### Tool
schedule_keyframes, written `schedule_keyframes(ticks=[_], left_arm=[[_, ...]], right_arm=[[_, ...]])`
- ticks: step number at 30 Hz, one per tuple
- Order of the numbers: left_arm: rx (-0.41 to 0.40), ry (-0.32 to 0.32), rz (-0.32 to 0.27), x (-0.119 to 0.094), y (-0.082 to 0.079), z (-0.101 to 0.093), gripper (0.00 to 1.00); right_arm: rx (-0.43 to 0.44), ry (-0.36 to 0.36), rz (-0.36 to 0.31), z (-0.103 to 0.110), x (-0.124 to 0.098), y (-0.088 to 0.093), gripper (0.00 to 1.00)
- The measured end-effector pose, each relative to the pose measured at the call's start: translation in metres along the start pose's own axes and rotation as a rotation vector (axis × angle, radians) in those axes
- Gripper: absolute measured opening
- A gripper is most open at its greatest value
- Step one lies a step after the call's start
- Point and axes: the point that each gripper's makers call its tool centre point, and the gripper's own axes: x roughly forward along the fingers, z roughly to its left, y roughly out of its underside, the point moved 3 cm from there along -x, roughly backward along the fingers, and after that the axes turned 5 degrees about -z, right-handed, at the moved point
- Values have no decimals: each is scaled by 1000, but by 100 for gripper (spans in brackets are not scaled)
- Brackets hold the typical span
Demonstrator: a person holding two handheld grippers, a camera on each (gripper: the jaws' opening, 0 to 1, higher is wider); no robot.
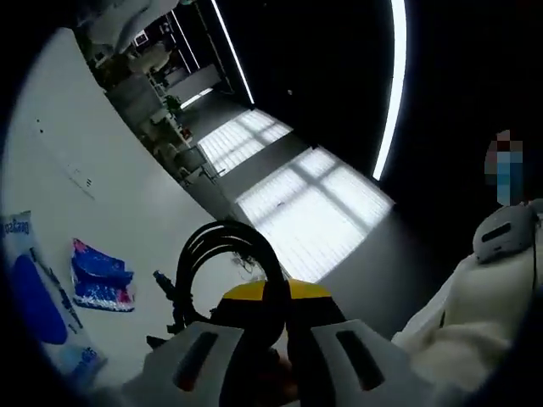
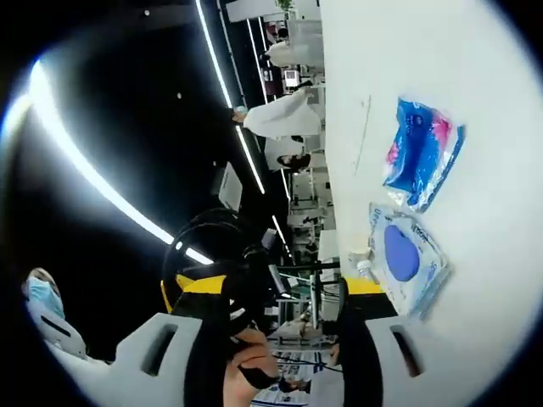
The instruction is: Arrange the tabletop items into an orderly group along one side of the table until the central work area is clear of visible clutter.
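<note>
Gripping a coiled black cable [image 1: 227,263], the left tool [image 1: 284,352] holds the loop between narrowly set jaws, lifted off the white worktop [image 1: 127,212]. Loose cable ends with a small connector hang toward the worktop just left of the jaws. The right tool [image 2: 271,356] stands with its jaws wide apart; what looks like the same cable coil [image 2: 212,263] sits at its left jaw, but I cannot tell whether anything is pinched there.

Two packets lie on the worktop to the left in the left gripper view: a blue and pink packet [image 1: 100,278] farther off and a clear pouch with a blue disc [image 1: 38,305] nearer, close together but apart. Both appear in the right gripper view too, the blue and pink packet [image 2: 420,153] and the pouch [image 2: 407,254].

The main risk, as I judge it, is the coil springing loose: it is held on one strand, so a quick swing could let loops slip and unravel. The dangling ends may also drag across the packets and push them out of line when the cable is set beside them.
</note>
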Motion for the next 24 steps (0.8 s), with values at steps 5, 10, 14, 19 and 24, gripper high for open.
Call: schedule_keyframes(ticks=[5, 10, 14, 19, 24], left_arm=[[-35, 50, -29, -3, -3, -5, 2], [8, 0, -10, -7, -1, 6, 2], [-5, -51, 1, -14, 10, 17, 2], [2, -122, 30, -21, 23, 33, 2], [0, -201, 47, -25, 29, 49, 2]], right_arm=[[54, -63, 25, 10, -1, 1, 26], [58, 1, -2, -4, -7, -6, 22], [26, 53, -43, -10, -17, -16, 16], [-104, 129, -35, -10, -26, -21, 15], [-246, 195, -47, -10, -30, -33, 15]])
